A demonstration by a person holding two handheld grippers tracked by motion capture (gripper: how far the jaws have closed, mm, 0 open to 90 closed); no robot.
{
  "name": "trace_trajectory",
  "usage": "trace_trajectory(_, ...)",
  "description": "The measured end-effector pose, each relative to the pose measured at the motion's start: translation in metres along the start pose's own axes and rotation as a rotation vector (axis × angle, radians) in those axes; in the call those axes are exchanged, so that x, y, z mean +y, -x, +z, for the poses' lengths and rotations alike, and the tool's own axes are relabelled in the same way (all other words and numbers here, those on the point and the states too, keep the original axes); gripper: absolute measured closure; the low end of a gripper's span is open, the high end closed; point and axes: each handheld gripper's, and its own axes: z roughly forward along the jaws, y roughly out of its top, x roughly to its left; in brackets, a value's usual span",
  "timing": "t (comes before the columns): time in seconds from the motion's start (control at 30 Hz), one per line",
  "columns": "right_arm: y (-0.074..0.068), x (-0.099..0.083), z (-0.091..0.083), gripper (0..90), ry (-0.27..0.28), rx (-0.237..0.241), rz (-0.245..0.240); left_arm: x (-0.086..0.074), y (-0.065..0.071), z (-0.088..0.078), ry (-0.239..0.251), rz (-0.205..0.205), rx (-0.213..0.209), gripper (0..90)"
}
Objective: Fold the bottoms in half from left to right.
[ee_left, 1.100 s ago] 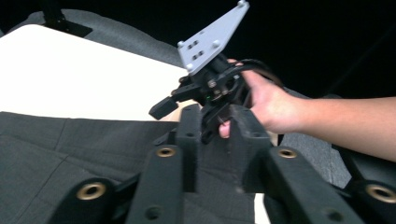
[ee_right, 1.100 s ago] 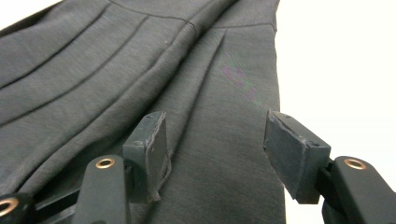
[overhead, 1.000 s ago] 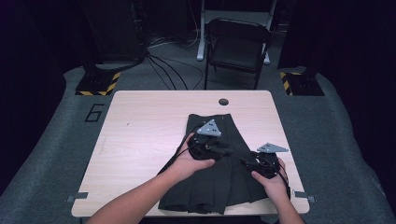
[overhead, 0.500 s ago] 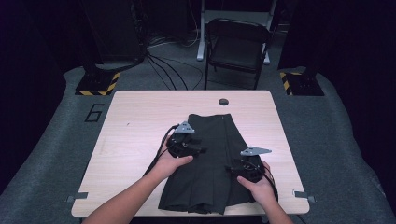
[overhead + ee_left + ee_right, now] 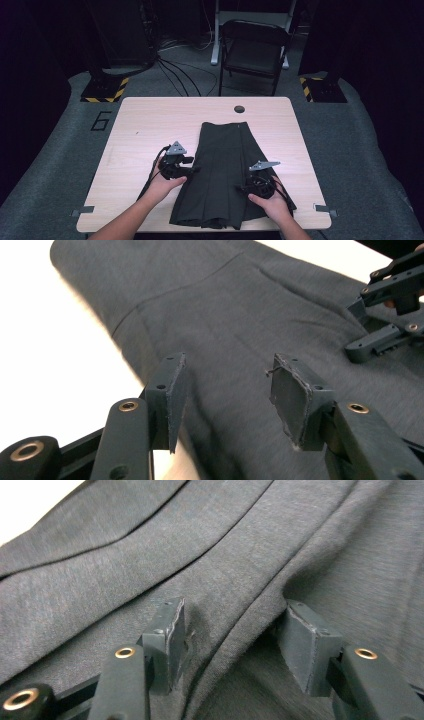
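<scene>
A dark grey pleated garment (image 5: 225, 160) lies flat on the pale wooden table (image 5: 145, 125), narrow end away from me. My left gripper (image 5: 192, 168) sits at its left edge, tips pointing right. In the left gripper view the left gripper (image 5: 227, 375) hovers over the garment (image 5: 225, 300); its jaws have just been opening, and no pad presses on the cloth under the gap. My right gripper (image 5: 243, 187) rests on the right half. The right gripper (image 5: 232, 620) has been closing, with a raised fold of the garment (image 5: 200, 540) between its jaws, not pinched.
A dark folding chair (image 5: 255, 45) stands beyond the table's far edge. A round cable hole (image 5: 239, 108) is in the tabletop near that edge. Black-and-yellow striped bases (image 5: 105, 90) sit on the grey floor at both far corners. Bare tabletop (image 5: 60, 350) lies left of the garment.
My left hand has slid from the garment's middle out to its left edge and come lower. The right hand has shifted left, further onto the cloth.
</scene>
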Motion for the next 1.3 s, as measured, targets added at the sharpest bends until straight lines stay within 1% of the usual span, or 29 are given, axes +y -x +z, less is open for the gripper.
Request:
trace_trajectory(0.03, 0.000, 0.001, 0.002, 49.5, 0.002, -0.004, -0.018, -0.003, -0.001, -0.001, 0.002, -0.005, 0.001, 48.1)
trace_trajectory(0.1, -0.001, 0.001, 0.002, 51.9, -0.011, -0.006, -0.016, -0.008, -0.003, -0.003, 0.000, -0.004, 0.006, 48.0)
trace_trajectory(0.13, -0.001, 0.001, 0.003, 54.2, -0.003, -0.007, -0.027, -0.011, -0.003, -0.004, 0.001, -0.014, 0.006, 47.9)
trace_trajectory(0.17, -0.001, 0.003, 0.003, 55.2, -0.015, -0.009, -0.014, -0.013, -0.004, -0.006, 0.003, -0.015, 0.004, 47.7)
trace_trajectory(0.2, 0.000, 0.004, 0.002, 54.9, -0.011, -0.010, -0.001, -0.018, -0.004, -0.010, 0.010, -0.020, 0.006, 47.7)
trace_trajectory(0.3, 0.009, 0.009, 0.001, 46.0, 0.032, -0.023, 0.082, -0.023, -0.004, -0.014, 0.027, -0.023, 0.008, 47.7)
trace_trajectory(0.33, 0.009, 0.009, 0.001, 46.0, 0.032, -0.023, 0.082, -0.025, -0.005, -0.017, 0.024, -0.021, 0.008, 47.7)
trace_trajectory(0.37, 0.015, 0.011, 0.002, 41.7, 0.048, -0.027, 0.106, -0.027, -0.005, -0.019, 0.030, -0.018, 0.010, 47.6)
trace_trajectory(0.4, 0.015, 0.011, 0.002, 41.7, 0.048, -0.027, 0.106, -0.029, -0.006, -0.022, 0.038, -0.019, 0.017, 47.6)
trace_trajectory(0.43, 0.019, 0.014, 0.005, 39.3, 0.055, -0.045, 0.094, -0.031, -0.006, -0.027, 0.045, -0.021, 0.029, 47.6)
trace_trajectory(0.47, 0.021, 0.017, 0.007, 38.8, 0.052, -0.059, 0.081, -0.031, -0.006, -0.027, 0.045, -0.021, 0.029, 47.6)
trace_trajectory(0.5, 0.021, 0.017, 0.007, 38.8, 0.052, -0.059, 0.081, -0.031, -0.007, -0.030, 0.043, -0.013, 0.027, 47.6)
trace_trajectory(0.57, 0.024, 0.023, 0.013, 39.7, 0.049, -0.086, 0.049, -0.033, -0.008, -0.035, 0.054, -0.017, 0.035, 47.6)
trace_trajectory(0.67, 0.027, 0.036, 0.025, 40.5, 0.047, -0.110, 0.049, -0.038, -0.009, -0.042, 0.061, -0.026, 0.053, 47.6)
trace_trajectory(0.73, 0.028, 0.039, 0.028, 41.4, 0.050, -0.112, 0.043, -0.039, -0.010, -0.043, 0.061, -0.027, 0.057, 47.6)
trace_trajectory(0.77, 0.028, 0.041, 0.031, 43.7, 0.048, -0.110, 0.049, -0.041, -0.010, -0.044, 0.060, -0.033, 0.062, 47.6)
trace_trajectory(0.8, 0.028, 0.045, 0.034, 53.4, 0.052, -0.117, 0.040, -0.042, -0.011, -0.045, 0.059, -0.034, 0.065, 47.6)
trace_trajectory(0.83, 0.028, 0.045, 0.034, 53.4, 0.052, -0.117, 0.040, -0.044, -0.013, -0.046, 0.058, -0.034, 0.074, 47.6)
trace_trajectory(0.9, 0.026, 0.048, 0.034, 61.7, 0.057, -0.136, 0.012, -0.046, -0.015, -0.048, 0.057, -0.045, 0.077, 47.6)
trace_trajectory(0.97, 0.023, 0.053, 0.031, 70.5, 0.063, -0.149, -0.024, -0.047, -0.016, -0.049, 0.058, -0.050, 0.081, 47.6)
trace_trajectory(1.0, 0.018, 0.059, 0.026, 76.8, 0.069, -0.169, -0.062, -0.048, -0.017, -0.050, 0.058, -0.054, 0.086, 47.6)
trace_trajectory(1.03, 0.018, 0.059, 0.026, 76.8, 0.069, -0.169, -0.062, -0.048, -0.017, -0.050, 0.058, -0.054, 0.086, 47.6)
trace_trajectory(1.07, 0.014, 0.063, 0.023, 78.7, 0.083, -0.175, -0.081, -0.049, -0.016, -0.050, 0.066, -0.057, 0.093, 47.6)
trace_trajectory(1.1, 0.010, 0.067, 0.019, 79.7, 0.090, -0.182, -0.101, -0.048, -0.017, -0.051, 0.057, -0.048, 0.089, 47.6)
trace_trajectory(1.13, 0.006, 0.072, 0.015, 80.2, 0.094, -0.193, -0.124, -0.049, -0.017, -0.051, 0.058, -0.052, 0.089, 47.6)
trace_trajectory(1.17, -0.003, 0.082, 0.006, 80.7, 0.100, -0.213, -0.172, -0.049, -0.016, -0.050, 0.066, -0.055, 0.095, 47.5)
trace_trajectory(1.2, -0.003, 0.082, 0.006, 80.7, 0.100, -0.213, -0.172, -0.049, -0.016, -0.051, 0.055, -0.053, 0.087, 47.5)
trace_trajectory(1.23, -0.009, 0.091, -0.003, 80.9, 0.110, -0.241, -0.192, -0.049, -0.016, -0.050, 0.055, -0.052, 0.086, 47.5)
trace_trajectory(1.3, -0.010, 0.100, -0.013, 81.2, 0.118, -0.238, -0.193, -0.048, -0.015, -0.049, 0.053, -0.048, 0.085, 47.6)
